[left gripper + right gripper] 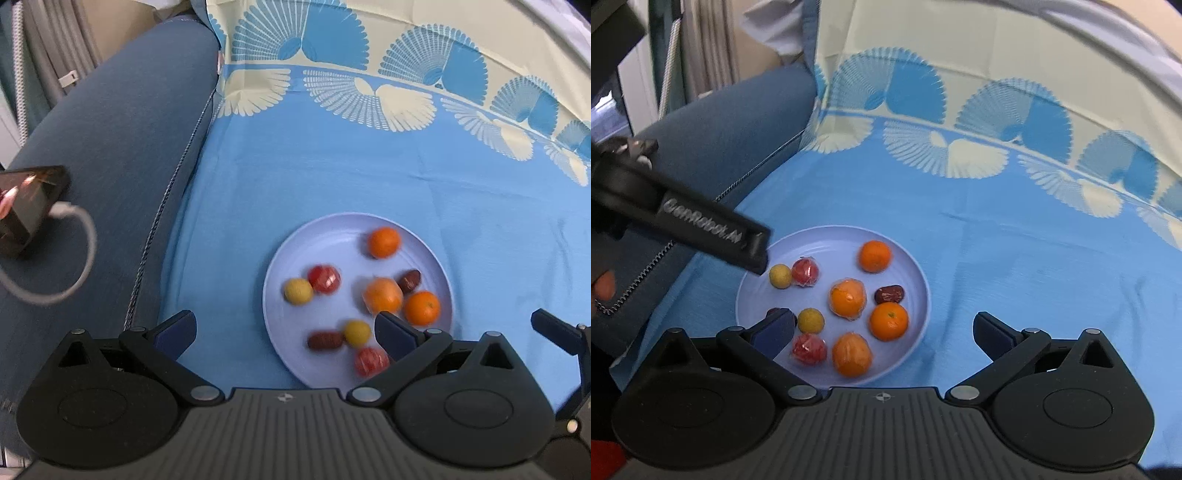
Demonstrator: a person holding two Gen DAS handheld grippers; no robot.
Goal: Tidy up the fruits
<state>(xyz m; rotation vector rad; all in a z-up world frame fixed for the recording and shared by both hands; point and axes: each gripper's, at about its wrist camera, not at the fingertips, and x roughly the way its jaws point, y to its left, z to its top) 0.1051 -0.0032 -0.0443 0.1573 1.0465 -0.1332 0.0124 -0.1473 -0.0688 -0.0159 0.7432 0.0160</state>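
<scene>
So you had both claws spread wide with nothing between the pads. The left claw [284,336] hung over the near-left edge of the pale lilac plate [332,236], one pad over the blue cloth [369,173] and the other in front of the fruit. The right claw [884,332] sat lower centre of its own view, left pad over the plate's near rim, right pad over bare cloth.

All the fruit was on that plate, low in the middle of both views. From the right wrist view you could count three bare oranges: one at the far side [874,256], one at the right [888,320], one nearest the camera [851,354]. A plastic-wrapped orange [848,298] sat in the centre with a dark red date [889,294] just beside it. Two small yellow fruits [780,276] and two wrapped red ones [805,272] sat in pairs on the left side. A second date [325,340] showed only in the left wrist view, touching a yellow one.

A phone [26,206] with a white cable lay on the dark blue sofa arm, far left.
</scene>
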